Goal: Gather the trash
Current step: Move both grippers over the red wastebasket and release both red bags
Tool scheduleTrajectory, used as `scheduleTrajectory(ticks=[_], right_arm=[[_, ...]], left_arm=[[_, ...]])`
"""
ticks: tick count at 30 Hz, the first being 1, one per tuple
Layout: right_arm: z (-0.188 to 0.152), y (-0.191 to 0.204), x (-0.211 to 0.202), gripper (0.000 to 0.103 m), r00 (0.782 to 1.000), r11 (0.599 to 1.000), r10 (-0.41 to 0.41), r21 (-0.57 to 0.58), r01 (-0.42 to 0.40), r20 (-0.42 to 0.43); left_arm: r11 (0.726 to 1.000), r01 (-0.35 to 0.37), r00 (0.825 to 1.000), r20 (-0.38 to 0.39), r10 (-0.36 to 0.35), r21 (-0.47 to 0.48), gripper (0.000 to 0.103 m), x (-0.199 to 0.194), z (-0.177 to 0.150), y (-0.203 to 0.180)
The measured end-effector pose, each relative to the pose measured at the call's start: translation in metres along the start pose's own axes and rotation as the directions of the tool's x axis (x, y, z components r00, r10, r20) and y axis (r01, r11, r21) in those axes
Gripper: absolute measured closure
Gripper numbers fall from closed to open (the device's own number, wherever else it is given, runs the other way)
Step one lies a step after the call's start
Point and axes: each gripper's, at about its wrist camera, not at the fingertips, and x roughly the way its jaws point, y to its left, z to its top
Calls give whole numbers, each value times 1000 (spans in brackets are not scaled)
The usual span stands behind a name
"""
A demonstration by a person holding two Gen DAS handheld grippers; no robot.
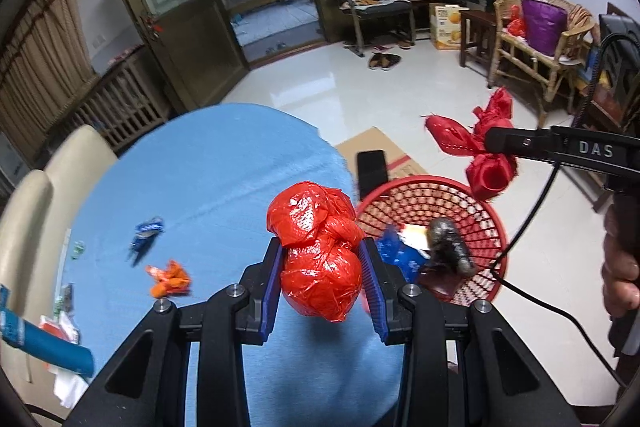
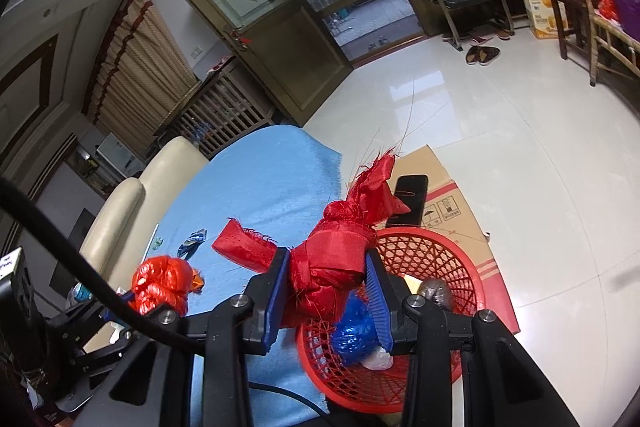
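My left gripper (image 1: 322,263) is shut on a knotted red plastic bag (image 1: 318,251), held above the blue-clothed table (image 1: 208,187) just left of the red mesh basket (image 1: 490,223). My right gripper (image 2: 328,283) is shut on a knotted red satin cloth bundle (image 2: 340,251), held over the left rim of the red mesh basket (image 2: 432,251). The same bundle (image 1: 486,147) and the right gripper's finger (image 1: 520,143) show in the left wrist view above the basket. The left gripper with its red bag (image 2: 160,287) shows at lower left of the right wrist view.
The basket holds blue plastic (image 2: 354,331), a grey foil lump (image 1: 450,245) and other scraps. On the table lie an orange wrapper (image 1: 168,279), a blue wrapper (image 1: 146,231) and packaging (image 1: 44,343). A cream chair (image 1: 36,187), flat cardboard (image 2: 452,187) and a black phone (image 1: 372,167) are nearby.
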Motion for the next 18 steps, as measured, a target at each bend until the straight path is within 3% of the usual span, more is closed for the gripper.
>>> scheduleTrajectory(ticks=[9, 18], right_arm=[[1, -15, 8, 61, 998, 998, -49, 31, 50, -26], [-3, -25, 17, 60, 994, 995, -93, 37, 95, -61]], left_arm=[[989, 148, 988, -40, -149, -25, 64, 15, 0, -10], [974, 226, 972, -55, -227, -34, 62, 27, -1, -19]])
